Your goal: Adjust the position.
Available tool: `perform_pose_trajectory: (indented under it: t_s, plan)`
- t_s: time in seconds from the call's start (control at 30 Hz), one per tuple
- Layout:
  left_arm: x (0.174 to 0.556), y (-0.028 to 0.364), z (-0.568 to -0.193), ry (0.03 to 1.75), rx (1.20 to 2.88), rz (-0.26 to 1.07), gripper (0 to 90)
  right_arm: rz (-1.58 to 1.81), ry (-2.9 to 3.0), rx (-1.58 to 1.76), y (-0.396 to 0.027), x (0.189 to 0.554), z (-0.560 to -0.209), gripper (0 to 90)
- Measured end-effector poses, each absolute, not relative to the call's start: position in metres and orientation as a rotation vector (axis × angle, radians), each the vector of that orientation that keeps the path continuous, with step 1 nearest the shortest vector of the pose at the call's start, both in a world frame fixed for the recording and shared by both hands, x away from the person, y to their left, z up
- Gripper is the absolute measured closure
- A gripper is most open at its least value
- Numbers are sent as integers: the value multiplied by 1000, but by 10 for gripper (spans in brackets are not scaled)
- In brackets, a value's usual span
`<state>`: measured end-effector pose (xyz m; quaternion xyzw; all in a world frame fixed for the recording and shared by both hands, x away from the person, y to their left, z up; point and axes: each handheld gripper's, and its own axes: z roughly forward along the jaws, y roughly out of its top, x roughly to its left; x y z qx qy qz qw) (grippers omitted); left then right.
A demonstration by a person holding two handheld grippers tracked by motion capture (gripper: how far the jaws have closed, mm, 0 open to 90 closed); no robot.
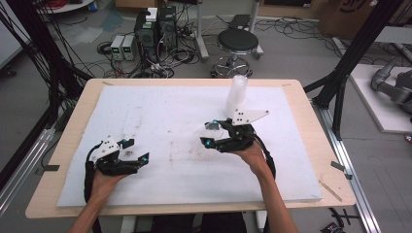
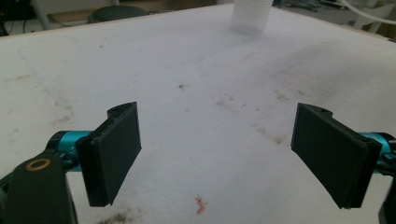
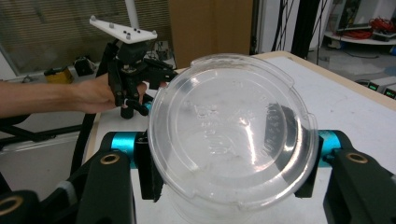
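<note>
Lid held up over the white surface [image 1: 160, 104], cup waiting near the far edge.
The translucent cup [image 1: 236, 94] stands upright, open for capping; the right gripper [image 3: 229, 163] is clamped across the clear lid [image 3: 231, 130]; the left gripper [image 2: 219, 154] rests near the front-left corner, spread apart, holding nothing.

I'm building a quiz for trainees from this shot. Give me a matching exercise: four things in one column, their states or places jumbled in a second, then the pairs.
Things:
1. left claw
2. right claw
3. clear round lid
4. translucent plastic cup

States or places:
A. gripped at its edges
B. standing upright on the far side of the white mat
C. open, nothing between its jaws
D. shut on something

Pairs: 1-C, 2-D, 3-A, 4-B
</note>
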<state>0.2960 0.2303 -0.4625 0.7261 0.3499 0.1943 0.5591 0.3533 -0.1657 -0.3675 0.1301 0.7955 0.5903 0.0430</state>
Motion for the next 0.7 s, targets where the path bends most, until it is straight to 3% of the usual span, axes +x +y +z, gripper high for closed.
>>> perform_pose_trajectory:
  t_s: [0.37, 0.7]
  plan:
    - [314, 222, -420, 480, 1741, 276, 158, 1865, 2438, 333, -167, 352, -365, 428]
    - [323, 201, -414, 338, 1728, 165, 158, 1926, 2435, 290, -166, 350, -363, 429]
